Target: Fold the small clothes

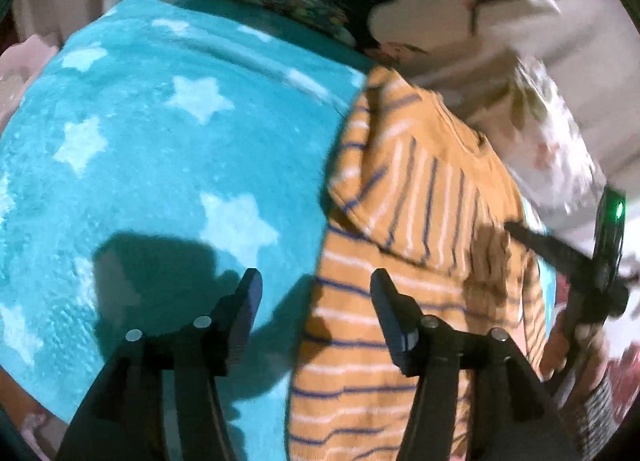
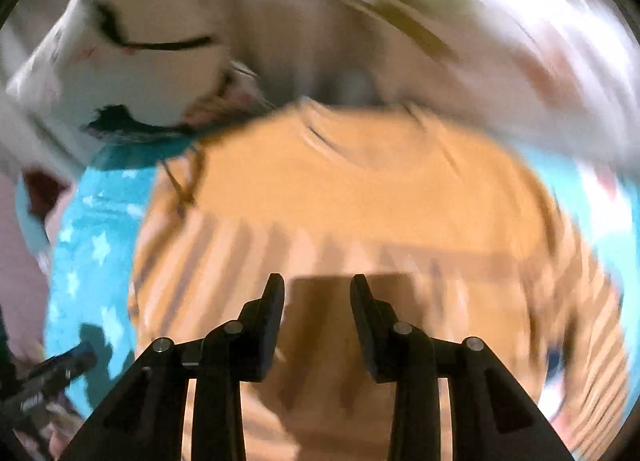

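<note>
both grippers poised over a partly folded striped top, nothing gripped

the orange striped shirt (image 1: 420,229) lies on the teal star blanket (image 1: 160,141), one sleeve already turned in across its body. the left gripper (image 1: 316,281) hovers at the shirt's left edge, fingers wide and empty; the right gripper (image 2: 318,285) hangs above the shirt's middle, fingers narrower but apart, holding nothing. judging by this, a fold is midway; the next move likely calls for pinching an edge, though the right view is blurred.
</note>
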`<action>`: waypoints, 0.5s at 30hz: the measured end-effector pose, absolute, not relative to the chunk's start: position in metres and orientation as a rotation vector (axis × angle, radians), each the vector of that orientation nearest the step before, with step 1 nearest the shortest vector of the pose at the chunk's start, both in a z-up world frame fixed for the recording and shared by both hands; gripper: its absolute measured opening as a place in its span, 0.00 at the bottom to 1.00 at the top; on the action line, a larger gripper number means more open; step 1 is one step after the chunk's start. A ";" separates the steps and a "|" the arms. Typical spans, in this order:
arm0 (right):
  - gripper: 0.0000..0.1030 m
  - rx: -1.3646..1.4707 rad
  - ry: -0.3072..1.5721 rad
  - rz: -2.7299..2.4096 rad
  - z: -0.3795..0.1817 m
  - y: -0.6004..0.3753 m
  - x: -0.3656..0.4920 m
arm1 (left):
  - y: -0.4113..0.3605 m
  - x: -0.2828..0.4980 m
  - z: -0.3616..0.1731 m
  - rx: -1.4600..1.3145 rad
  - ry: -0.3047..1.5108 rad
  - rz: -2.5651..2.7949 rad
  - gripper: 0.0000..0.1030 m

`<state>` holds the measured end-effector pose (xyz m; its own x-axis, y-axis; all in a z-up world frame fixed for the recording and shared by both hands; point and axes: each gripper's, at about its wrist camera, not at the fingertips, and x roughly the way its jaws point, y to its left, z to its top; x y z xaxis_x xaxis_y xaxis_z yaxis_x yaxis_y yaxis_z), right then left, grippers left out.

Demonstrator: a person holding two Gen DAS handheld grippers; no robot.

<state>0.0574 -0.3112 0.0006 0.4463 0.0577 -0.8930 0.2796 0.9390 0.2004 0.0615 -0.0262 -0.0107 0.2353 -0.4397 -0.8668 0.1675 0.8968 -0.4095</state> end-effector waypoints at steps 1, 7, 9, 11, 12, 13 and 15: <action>0.36 0.382 1.113 -0.187 -0.007 -0.323 0.031 | -0.034 0.055 -0.011 -0.224 1.273 -0.452 0.55; 0.36 0.624 1.055 -0.437 -0.014 -0.385 -0.109 | -0.068 0.022 -0.012 -0.101 1.305 -0.564 0.56; 0.38 0.663 1.043 -0.502 -0.016 -0.403 -0.143 | -0.075 0.013 -0.014 -0.081 1.319 -0.576 0.56; 0.39 0.735 1.015 -0.574 -0.019 -0.427 -0.186 | -0.082 0.001 -0.015 -0.066 1.332 -0.577 0.56; 0.39 0.778 0.993 -0.608 -0.020 -0.439 -0.208 | -0.084 -0.004 -0.015 -0.061 1.336 -0.575 0.56; 0.41 0.808 0.975 -0.628 -0.021 -0.450 -0.224 | -0.089 -0.011 -0.015 -0.053 1.337 -0.567 0.56; 0.48 0.904 0.910 -0.673 -0.025 -0.477 -0.263 | -0.094 -0.020 -0.012 -0.047 1.331 -0.552 0.56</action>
